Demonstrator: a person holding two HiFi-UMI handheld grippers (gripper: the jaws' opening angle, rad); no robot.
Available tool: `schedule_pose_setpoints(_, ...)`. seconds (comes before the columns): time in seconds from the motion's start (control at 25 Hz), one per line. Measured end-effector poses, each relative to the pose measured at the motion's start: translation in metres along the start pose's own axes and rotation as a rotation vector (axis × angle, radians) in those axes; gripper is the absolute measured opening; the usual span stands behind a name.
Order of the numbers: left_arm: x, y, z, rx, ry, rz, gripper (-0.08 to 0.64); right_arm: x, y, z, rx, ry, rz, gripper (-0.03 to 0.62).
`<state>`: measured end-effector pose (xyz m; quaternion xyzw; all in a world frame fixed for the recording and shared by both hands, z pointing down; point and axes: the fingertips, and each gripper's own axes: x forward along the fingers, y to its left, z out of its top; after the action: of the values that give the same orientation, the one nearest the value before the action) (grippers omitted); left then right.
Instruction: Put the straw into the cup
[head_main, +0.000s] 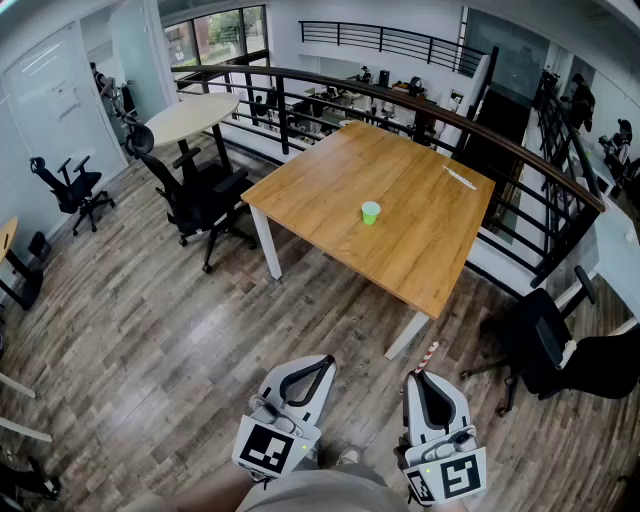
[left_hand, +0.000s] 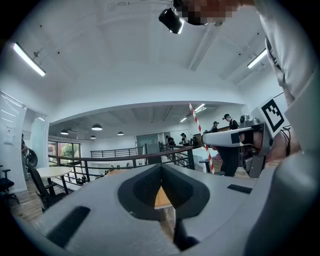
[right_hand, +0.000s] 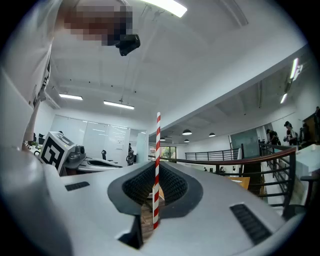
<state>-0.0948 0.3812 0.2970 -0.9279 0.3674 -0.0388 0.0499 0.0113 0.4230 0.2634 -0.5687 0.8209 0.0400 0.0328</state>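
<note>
The straw (right_hand: 157, 150), thin with red and white candy stripes, stands upright, pinched between the closed fingers (right_hand: 175, 186) of the right gripper (head_main: 420, 380). Its top pokes well above them and its lower end shows just below. The left gripper (head_main: 318, 366) hangs beside it with its fingers (left_hand: 142, 187) pressed together on nothing, both grippers held over the wood-plank floor (head_main: 150, 330). The cup (head_main: 371, 212), small and pale green, stands upright near the middle of the wooden surface (head_main: 420, 240), well apart from the straw.
</note>
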Motion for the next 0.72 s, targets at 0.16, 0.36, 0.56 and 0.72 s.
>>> schedule_pose_setpoints(0.16, 0.001, -0.003, -0.001, -0.010, 0.001, -0.002, 0.012, -0.002, -0.002, -0.003, 0.004, 0.007, 0.004, 0.032)
schedule_pose_setpoints(0.36, 0.002, -0.006, -0.001, -0.005, 0.013, -0.002, 0.012, -0.004, -0.005, -0.001, 0.008, 0.004, -0.001, 0.032)
schedule_pose_setpoints(0.56, 0.004, -0.008, -0.004, -0.003, 0.019, 0.003, 0.012, -0.005, -0.010, -0.001, 0.038, -0.012, -0.002, 0.032)
schedule_pose_setpoints(0.72, 0.005, -0.012, -0.008, -0.009, 0.026, 0.011, 0.012, -0.010, -0.014, -0.008, 0.045, -0.002, 0.000, 0.032)
